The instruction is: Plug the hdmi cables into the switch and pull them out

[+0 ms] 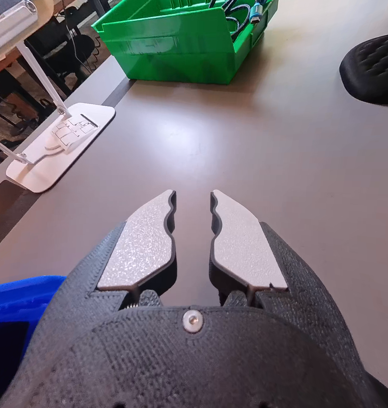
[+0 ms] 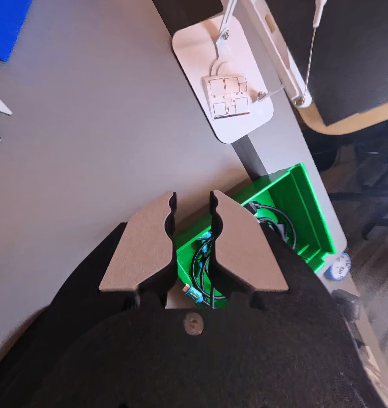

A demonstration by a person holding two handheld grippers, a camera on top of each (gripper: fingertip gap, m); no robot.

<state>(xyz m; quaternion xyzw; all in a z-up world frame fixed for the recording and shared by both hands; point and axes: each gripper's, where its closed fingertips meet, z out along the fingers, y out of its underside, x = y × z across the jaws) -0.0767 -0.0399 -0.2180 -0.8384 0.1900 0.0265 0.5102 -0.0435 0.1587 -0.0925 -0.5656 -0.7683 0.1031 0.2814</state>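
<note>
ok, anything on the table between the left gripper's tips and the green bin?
Nothing: in the left wrist view only bare table lies between the open left gripper and the green bin.

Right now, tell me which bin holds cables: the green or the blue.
The green bin: coiled black and blue cables lie inside, right under the right gripper. The blue bin shows only a corner.

A green plastic bin (image 2: 299,212) is seen standing open-topped on the grey surface (image 1: 210,143), near its far edge. Coiled cables (image 2: 202,265), black with blue connector ends, are held inside it. The right gripper (image 2: 193,194) is poised above the bin, its fingers parted with nothing between them.
</note>
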